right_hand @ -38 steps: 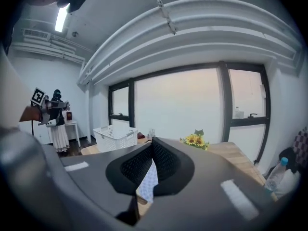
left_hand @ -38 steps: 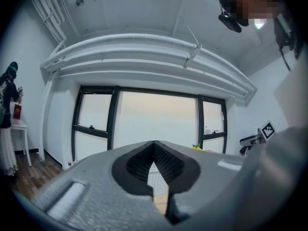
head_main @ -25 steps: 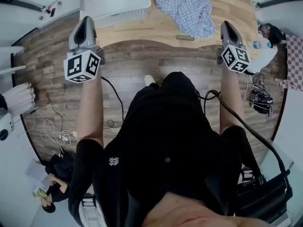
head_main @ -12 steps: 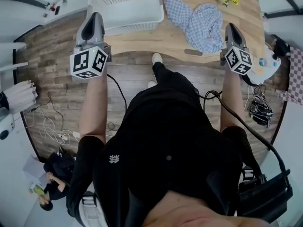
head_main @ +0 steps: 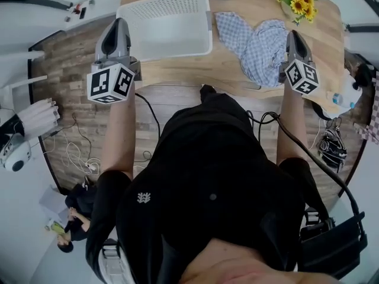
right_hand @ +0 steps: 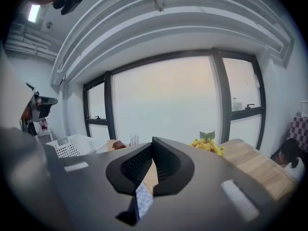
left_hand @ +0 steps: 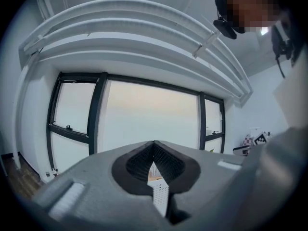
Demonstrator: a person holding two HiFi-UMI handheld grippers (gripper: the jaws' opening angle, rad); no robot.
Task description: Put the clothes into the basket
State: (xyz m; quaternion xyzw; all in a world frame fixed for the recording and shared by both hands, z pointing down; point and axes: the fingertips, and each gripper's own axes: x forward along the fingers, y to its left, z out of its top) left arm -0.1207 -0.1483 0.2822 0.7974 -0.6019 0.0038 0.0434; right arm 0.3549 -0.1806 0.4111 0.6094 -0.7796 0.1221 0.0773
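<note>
Abreast, outstretched: left tongs [head_main: 118, 22], right tongs [head_main: 294, 34].

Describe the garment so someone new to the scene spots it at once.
On the wooden table, look right of the white basket: the garment lies in a crumpled heap on the wood, with sunflowers beyond it. It is the only fabric on the table, in a blue-and-white check.

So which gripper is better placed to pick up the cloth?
Right. The right gripper hovers by the cloth, while the left gripper is beside the basket, which lies between it and the cloth.
</note>
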